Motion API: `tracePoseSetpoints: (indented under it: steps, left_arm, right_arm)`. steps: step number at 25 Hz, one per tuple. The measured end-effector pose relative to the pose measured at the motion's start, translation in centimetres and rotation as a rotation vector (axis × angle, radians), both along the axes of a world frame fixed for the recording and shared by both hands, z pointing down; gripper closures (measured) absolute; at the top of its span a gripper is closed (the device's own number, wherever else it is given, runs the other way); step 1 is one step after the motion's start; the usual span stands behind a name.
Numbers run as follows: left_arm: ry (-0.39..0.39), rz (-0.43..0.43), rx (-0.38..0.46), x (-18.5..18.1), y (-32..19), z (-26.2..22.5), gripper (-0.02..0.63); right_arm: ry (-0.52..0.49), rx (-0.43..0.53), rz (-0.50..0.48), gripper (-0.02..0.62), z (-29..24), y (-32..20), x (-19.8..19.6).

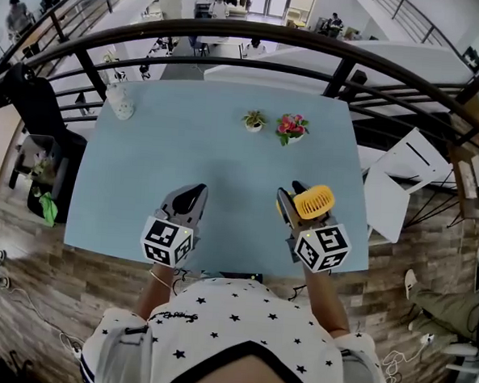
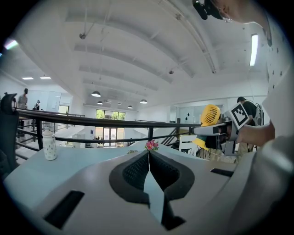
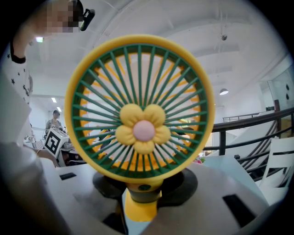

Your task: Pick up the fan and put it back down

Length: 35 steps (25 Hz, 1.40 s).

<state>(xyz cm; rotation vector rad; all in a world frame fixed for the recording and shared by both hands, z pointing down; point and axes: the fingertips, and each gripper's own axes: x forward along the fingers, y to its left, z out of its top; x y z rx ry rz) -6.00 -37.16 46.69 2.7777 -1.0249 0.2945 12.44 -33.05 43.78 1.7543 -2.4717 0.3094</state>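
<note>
A small yellow fan (image 3: 140, 108) with a green grille and a flower in its middle fills the right gripper view, standing upright. My right gripper (image 3: 143, 195) is shut on its yellow handle just under the head. In the head view the fan (image 1: 313, 202) sits over the front right of the light blue table (image 1: 225, 161), in my right gripper (image 1: 297, 205). The left gripper view shows the fan (image 2: 210, 114) held a little above the tabletop. My left gripper (image 2: 148, 158) is shut on nothing, its pads meeting; it hovers at the front left (image 1: 189, 201).
A white bottle (image 1: 119, 101) stands at the table's far left corner. A small green plant (image 1: 253, 120) and a pink flower pot (image 1: 292, 127) stand at the far middle. A black railing (image 1: 233, 32) runs behind the table, and white panels (image 1: 402, 180) lean at the right.
</note>
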Motion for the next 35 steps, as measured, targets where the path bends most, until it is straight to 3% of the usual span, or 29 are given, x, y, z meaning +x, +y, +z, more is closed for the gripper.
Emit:
tracePoseSetpoints:
  steps: [35]
  left_arm:
    - [-0.004, -0.039, -0.010, -1.0, 0.3, 0.3, 0.577]
  right_arm:
    - [0.002, -0.013, -0.014, 0.443, 1.1, -0.7, -0.4]
